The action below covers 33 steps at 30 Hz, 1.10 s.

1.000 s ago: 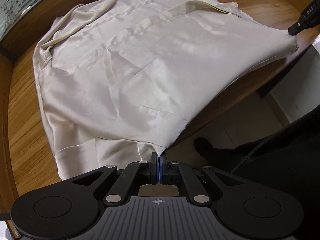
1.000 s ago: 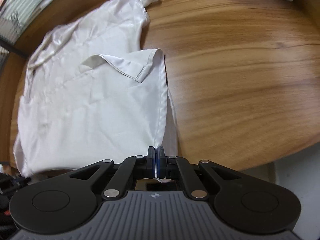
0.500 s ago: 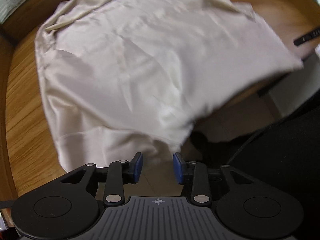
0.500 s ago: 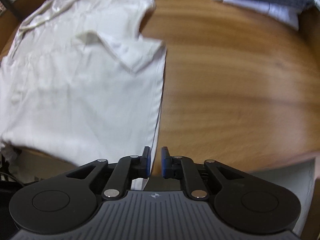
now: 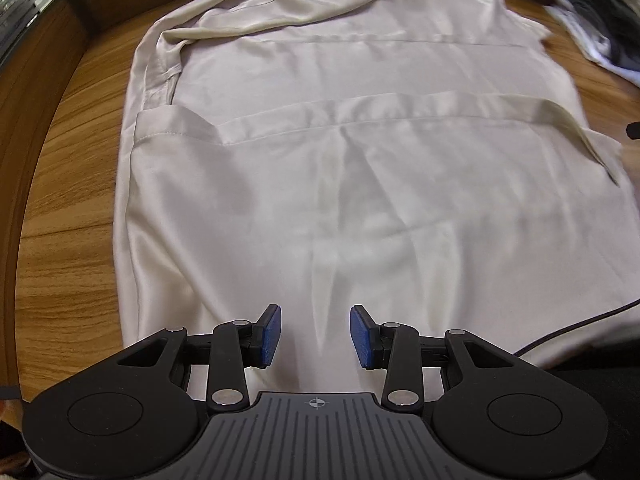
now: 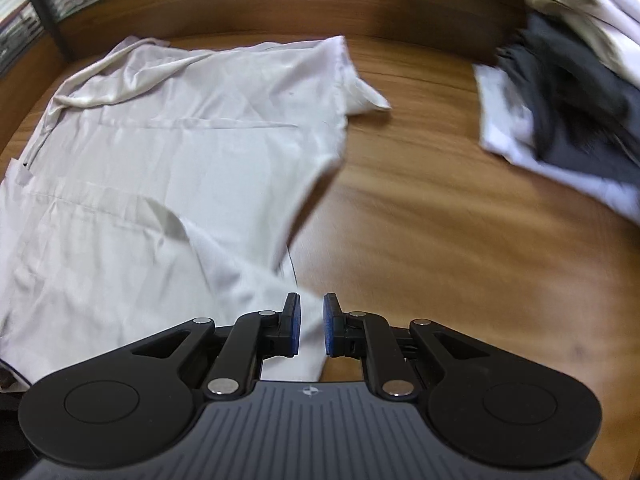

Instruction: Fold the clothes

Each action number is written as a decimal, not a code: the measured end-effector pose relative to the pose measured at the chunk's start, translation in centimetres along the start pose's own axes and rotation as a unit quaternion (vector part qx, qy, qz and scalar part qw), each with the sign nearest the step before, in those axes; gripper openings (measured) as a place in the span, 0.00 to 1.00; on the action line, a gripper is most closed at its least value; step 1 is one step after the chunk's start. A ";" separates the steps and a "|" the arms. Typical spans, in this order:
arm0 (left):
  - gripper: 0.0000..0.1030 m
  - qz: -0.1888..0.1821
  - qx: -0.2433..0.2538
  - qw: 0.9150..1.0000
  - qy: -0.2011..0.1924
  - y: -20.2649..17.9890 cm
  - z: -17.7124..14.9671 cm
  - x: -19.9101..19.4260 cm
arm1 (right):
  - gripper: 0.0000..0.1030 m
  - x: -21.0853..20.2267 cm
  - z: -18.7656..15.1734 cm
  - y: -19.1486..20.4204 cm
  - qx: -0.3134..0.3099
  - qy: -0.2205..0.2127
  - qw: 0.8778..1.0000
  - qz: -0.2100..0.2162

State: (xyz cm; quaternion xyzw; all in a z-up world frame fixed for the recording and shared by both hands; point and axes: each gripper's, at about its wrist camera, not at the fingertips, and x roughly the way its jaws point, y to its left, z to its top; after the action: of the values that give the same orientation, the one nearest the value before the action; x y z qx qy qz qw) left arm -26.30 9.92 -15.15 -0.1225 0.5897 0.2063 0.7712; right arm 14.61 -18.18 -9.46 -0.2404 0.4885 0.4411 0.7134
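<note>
Lying spread across the wooden table (image 5: pixel 60 208), the cream shirt (image 5: pixel 360 200) covered most of the surface in the left wrist view, its lower part folded up over the body so that a hemmed edge ran crosswise through the middle of the cloth. The collar (image 5: pixel 240 28) end lay bunched toward the far edge of the table, and the near part of the shirt reached down to the table's near edge, right under the left gripper (image 5: pixel 315 336). That gripper hovered over the near cloth with its jaws released and well parted, the blue pads (image 5: pixel 270 334) holding nothing between them.

In the right wrist view the same shirt (image 6: pixel 168 160) occupied the left half of the table (image 6: pixel 460 240), with one sleeve (image 6: pixel 364 96) pointing out toward the bare wood at the middle. The right gripper (image 6: pixel 311 325) sat at the near edge, over the shirt's near right corner; its jaws were released too, though parted less widely than the left pair, and no cloth was pinched between them. A strip of fabric lay just beneath the gap.

Toward the far right corner of the table lay a pile of other clothes (image 6: pixel 560 120), dark grey and white garments heaped together, well apart from the shirt and blurred. A thin dark cable (image 5: pixel 576 328) crossed the lower right of the left wrist view.
</note>
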 end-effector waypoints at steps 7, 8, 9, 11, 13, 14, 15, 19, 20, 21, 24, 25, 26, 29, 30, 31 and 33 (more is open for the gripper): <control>0.39 0.004 -0.022 0.999 0.025 0.7 0.3 2.3 | 0.13 3.0 2.1 0.9 -0.021 0.017 1.000 0.000; 0.39 0.003 -0.024 0.999 0.028 0.8 0.2 2.5 | 0.13 3.4 2.2 1.1 -0.022 0.020 1.000 0.000; 0.39 0.001 -0.026 0.999 0.029 0.8 0.1 2.5 | 0.13 3.7 2.3 1.2 -0.023 0.024 0.999 0.000; 0.39 -0.005 -0.030 0.999 0.029 1.0 0.0 2.5 | 0.13 4.4 2.6 1.5 -0.026 0.030 0.999 -0.001; 0.40 -0.011 -0.035 0.999 0.029 1.3 0.0 2.5 | 0.17 5.1 2.9 1.8 -0.028 0.036 0.999 -0.001; 0.40 -0.013 -0.038 0.999 0.029 1.4 0.0 2.5 | 0.17 5.5 3.0 2.0 -0.029 0.039 0.999 -0.002; 0.40 -0.014 -0.038 0.999 0.029 1.4 -0.1 2.5 | 0.17 5.8 3.1 2.1 -0.031 0.042 0.999 -0.002; 0.40 -0.018 -0.028 0.999 0.030 1.3 -0.1 2.6 | 0.17 6.2 3.1 3.0 -0.052 0.042 0.998 -0.022; 0.40 -0.019 -0.026 0.999 0.031 1.4 -0.1 2.7 | 0.17 6.2 3.2 3.1 -0.051 0.043 0.997 -0.025; 0.40 -0.021 -0.025 0.999 0.031 1.4 -0.2 2.8 | 0.17 6.0 3.2 2.9 -0.042 0.041 0.998 -0.025; 0.40 -0.023 -0.022 0.999 0.032 1.3 -0.2 2.8 | 0.17 5.6 3.1 2.2 -0.020 0.037 0.999 -0.033; 0.40 -0.023 -0.019 0.999 0.033 1.2 -0.1 2.8 | 0.17 5.5 3.0 2.2 -0.021 0.038 0.998 -0.037; 0.40 -0.022 -0.015 0.999 0.034 1.1 0.1 2.9 | 0.17 5.6 2.9 2.2 -0.024 0.041 0.998 -0.039; 0.41 -0.022 -0.018 0.999 0.039 1.1 0.6 3.0 | 0.17 5.7 2.6 2.6 -0.037 0.043 0.998 -0.042; 0.41 -0.022 -0.020 0.999 0.040 1.1 0.7 3.0 | 0.17 5.7 2.5 2.9 -0.042 0.043 0.997 -0.044; 0.41 -0.023 -0.021 0.999 0.040 1.1 0.8 3.0 | 0.17 5.7 2.5 3.1 -0.048 0.043 0.997 -0.046; 0.45 -0.025 -0.020 0.999 0.040 0.9 0.8 2.9 | 0.17 5.8 2.4 3.8 -0.068 0.043 0.995 -0.053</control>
State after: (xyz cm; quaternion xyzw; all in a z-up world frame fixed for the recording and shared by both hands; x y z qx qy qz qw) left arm -25.39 11.58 -17.70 -0.1610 0.6122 0.1939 0.7495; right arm 13.25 -12.09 -13.41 -0.3322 0.4745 0.4242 0.6961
